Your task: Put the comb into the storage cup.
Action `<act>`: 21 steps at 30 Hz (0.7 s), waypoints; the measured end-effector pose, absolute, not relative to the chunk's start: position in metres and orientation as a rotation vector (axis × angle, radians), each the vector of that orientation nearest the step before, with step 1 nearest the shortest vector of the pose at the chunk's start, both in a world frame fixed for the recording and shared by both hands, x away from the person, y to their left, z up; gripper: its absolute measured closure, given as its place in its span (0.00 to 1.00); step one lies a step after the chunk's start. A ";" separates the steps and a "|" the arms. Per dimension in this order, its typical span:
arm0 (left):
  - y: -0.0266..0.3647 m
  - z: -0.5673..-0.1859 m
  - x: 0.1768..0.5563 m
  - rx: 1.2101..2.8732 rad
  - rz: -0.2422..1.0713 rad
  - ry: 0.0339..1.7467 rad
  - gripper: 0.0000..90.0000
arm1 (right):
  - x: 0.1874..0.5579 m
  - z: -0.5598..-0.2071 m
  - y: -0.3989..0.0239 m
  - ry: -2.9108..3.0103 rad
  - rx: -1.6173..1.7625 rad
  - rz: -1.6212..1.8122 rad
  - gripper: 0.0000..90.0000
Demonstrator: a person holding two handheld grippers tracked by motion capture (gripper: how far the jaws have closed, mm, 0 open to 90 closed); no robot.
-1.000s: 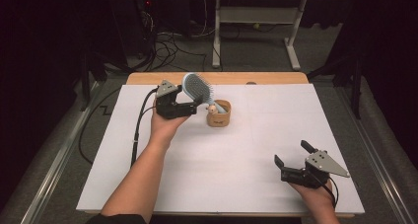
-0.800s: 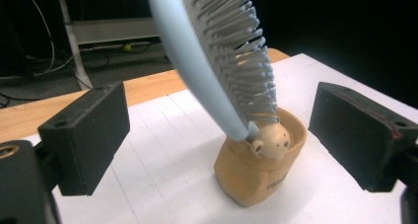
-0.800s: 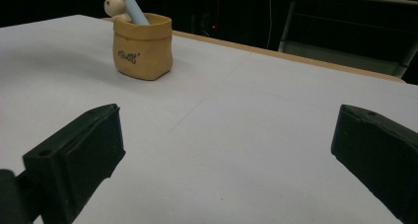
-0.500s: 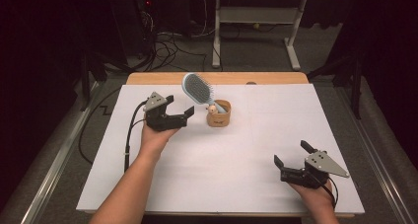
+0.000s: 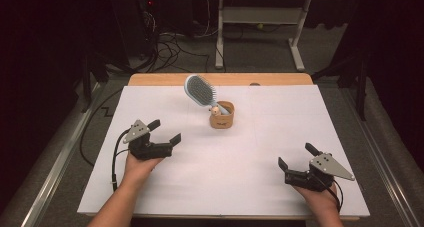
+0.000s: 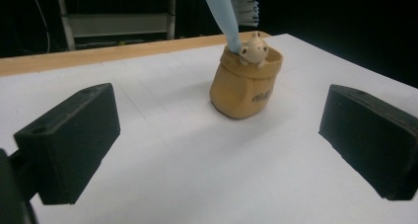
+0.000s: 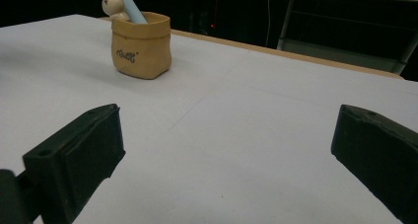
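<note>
Hairbrush (image 5: 200,91) stood handle-down, leaning in a small tan pot (image 5: 222,116) mid-table; being top-heavy, it risked tipping the pot. Left gripper (image 5: 164,137) and right gripper (image 5: 295,160) were wide open, empty, well apart.

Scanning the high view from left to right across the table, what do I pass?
Left gripper, jaws open → light blue hairbrush leaning out of the tan pot → tan pot → right gripper, jaws open.

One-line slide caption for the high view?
Blue hairbrush stands tilted in tan pot; left gripper and right gripper open, apart.
</note>
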State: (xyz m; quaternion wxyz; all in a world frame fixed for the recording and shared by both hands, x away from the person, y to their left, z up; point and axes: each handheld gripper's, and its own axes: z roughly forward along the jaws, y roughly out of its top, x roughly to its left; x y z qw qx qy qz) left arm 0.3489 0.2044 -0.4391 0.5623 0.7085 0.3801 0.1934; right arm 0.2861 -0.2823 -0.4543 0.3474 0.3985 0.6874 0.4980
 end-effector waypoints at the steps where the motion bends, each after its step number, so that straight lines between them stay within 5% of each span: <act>1: 0.209 -0.444 0.342 1.681 0.455 0.895 0.01 | 0.286 -0.454 -0.282 1.781 1.037 1.294 0.00; 21: 0.254 -0.449 0.289 1.629 0.533 0.875 0.00 | 0.277 -0.450 -0.284 1.743 1.054 1.327 0.00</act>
